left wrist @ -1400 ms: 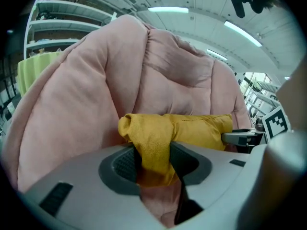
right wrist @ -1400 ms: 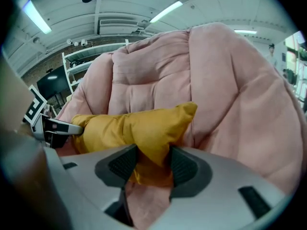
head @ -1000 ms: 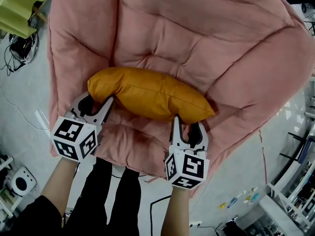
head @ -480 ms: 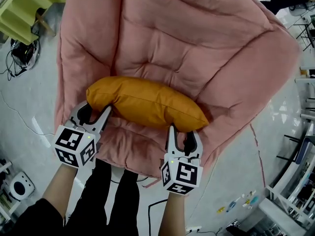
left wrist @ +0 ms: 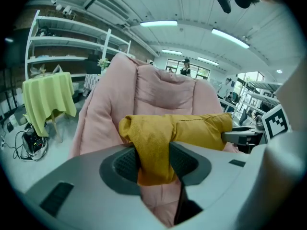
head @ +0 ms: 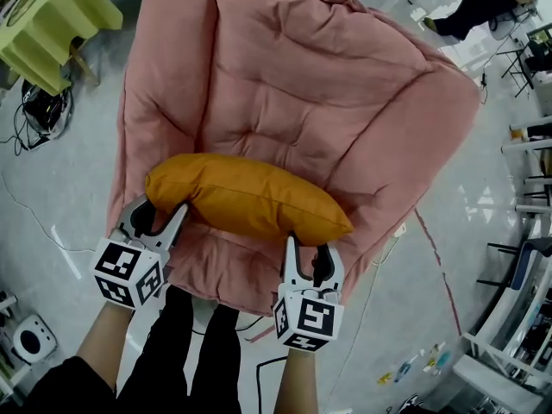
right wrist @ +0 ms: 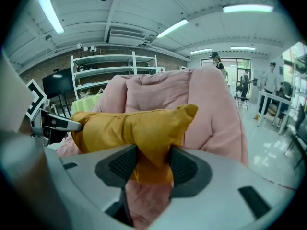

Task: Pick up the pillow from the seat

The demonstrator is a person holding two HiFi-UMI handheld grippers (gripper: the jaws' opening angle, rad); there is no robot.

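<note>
In the head view, the orange oblong fabric pillow (head: 250, 198) was seen over the front edge of the pink quilted padded seat (head: 328, 84), with its long axis running from the left of the frame down toward the lower right. It was held at both ends, the left gripper (head: 162, 216) at the left end and the right gripper (head: 309, 253) at the lower right end, neither one nearer. Open floor (head: 52, 188) lay on either side of the seat, and a yellow-green draped table (head: 52, 15) stood well apart at the upper left.

In the left gripper view, the jaws were closed partway on a bunched corner fold of the pillow, and the rest of it stretched away to the right.

In the right gripper view, a corner fold was clamped in the same way, with the pillow stretching left. The seat back rose behind it, so free room was judged to lie upward and toward the person.
</note>
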